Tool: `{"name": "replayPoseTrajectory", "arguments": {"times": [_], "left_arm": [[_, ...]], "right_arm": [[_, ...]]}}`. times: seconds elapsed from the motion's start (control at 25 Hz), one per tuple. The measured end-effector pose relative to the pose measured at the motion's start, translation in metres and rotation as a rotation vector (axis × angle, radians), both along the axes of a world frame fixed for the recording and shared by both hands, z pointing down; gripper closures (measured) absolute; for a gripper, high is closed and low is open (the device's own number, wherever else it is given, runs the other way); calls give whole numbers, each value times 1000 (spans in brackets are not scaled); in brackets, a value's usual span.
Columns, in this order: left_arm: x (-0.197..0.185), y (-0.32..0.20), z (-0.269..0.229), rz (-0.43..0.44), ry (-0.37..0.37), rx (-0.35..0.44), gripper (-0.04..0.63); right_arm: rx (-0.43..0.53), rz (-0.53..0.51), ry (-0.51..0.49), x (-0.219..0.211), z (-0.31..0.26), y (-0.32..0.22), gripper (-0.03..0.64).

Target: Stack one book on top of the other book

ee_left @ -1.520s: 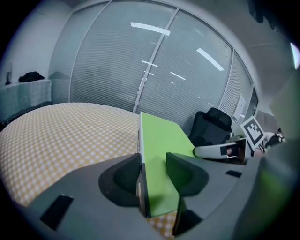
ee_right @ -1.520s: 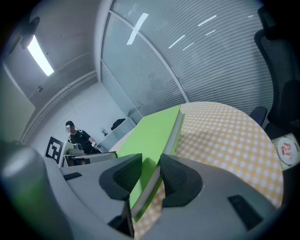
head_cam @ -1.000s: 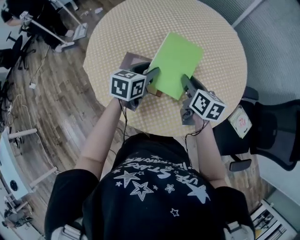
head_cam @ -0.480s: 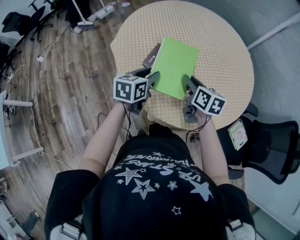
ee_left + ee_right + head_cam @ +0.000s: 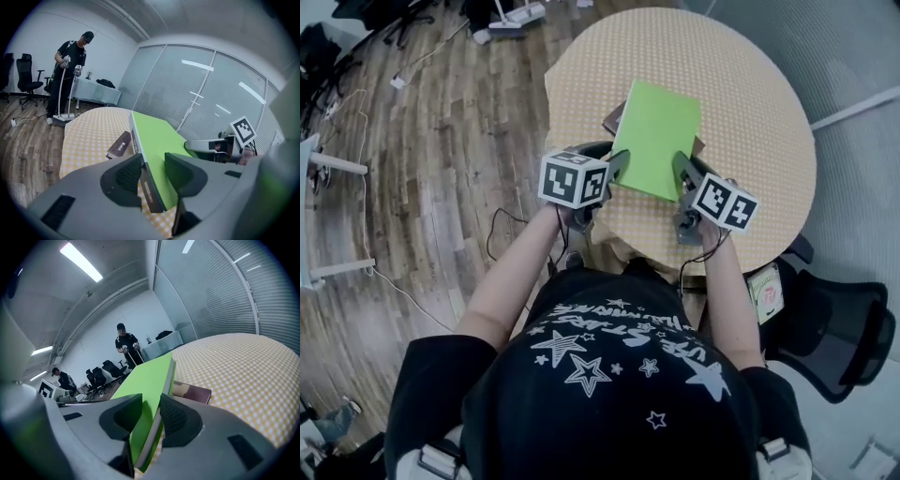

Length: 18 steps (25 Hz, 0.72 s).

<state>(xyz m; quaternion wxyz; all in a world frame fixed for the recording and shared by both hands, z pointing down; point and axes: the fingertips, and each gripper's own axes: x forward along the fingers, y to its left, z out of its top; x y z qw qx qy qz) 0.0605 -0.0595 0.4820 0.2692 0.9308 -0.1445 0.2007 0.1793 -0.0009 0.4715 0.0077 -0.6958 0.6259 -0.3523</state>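
Our left tongs had just been closing, and their pads were clamped on the near left corner of the green book, one pad against the spine edge and the other on the cover. Our right tongs gripped the book's near right corner, the thin edge pinched between their ribbed pads. The green book sat tilted over the brown book, which showed only as corners sticking out past its left and right sides. We could not tell whether the two books touched. Both sat between the middle and the left edge of the round table, on its yellow checked cloth. Beyond the table's left edge lay a wooden floor, and a black office chair stood off the near right edge.
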Motion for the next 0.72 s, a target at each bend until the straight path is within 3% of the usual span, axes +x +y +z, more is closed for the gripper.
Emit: {"name": "replayPoseTrajectory", "arguments": {"times": [0.4, 0.72], "left_arm": [[63, -1, 7, -233, -24, -66, 437], [82, 3, 31, -430, -43, -130, 440]], "right_arm": [[-68, -257, 6, 76, 2, -38, 500], [-76, -512, 10, 95, 25, -79, 500]]}}
